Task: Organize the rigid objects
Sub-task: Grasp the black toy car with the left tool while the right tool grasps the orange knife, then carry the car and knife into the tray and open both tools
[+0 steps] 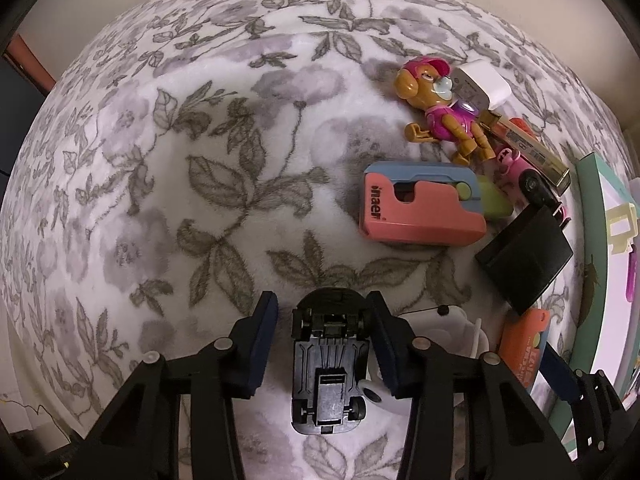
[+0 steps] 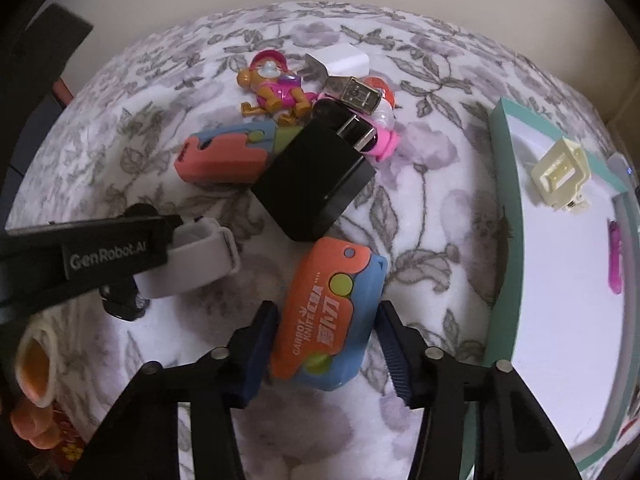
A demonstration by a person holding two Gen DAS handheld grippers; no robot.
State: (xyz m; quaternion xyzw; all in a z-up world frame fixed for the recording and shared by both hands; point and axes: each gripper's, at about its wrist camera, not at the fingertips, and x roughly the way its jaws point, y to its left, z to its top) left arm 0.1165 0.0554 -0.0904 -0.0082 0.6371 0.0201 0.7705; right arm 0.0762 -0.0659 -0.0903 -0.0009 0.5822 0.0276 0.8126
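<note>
Down between the fingers of the left gripper (image 1: 326,344) lies a dark toy car (image 1: 327,364), flipped belly-up on the flowered blanket (image 1: 180,160); the right pad sits against the car's side while a strip of blanket still shows between the left pad and the car, so the jaws straddle it without clamping. Over on the other side, the right gripper (image 2: 328,344) brackets an orange and blue carrot knife toy (image 2: 328,312), its left pad right at the toy's edge and its right pad a little apart, so no pinch there either. Just beyond that toy rests a black charger block (image 2: 316,176), and past it a second salmon and blue toy (image 1: 420,208). Farther back a cluster lies close together: a brown dog figure in pink (image 1: 444,108), a white plug (image 2: 346,60) and a small pink toy (image 2: 386,140). At the right edge stands a box with a teal rim (image 2: 506,184), holding a cream clip (image 2: 560,176)
</note>
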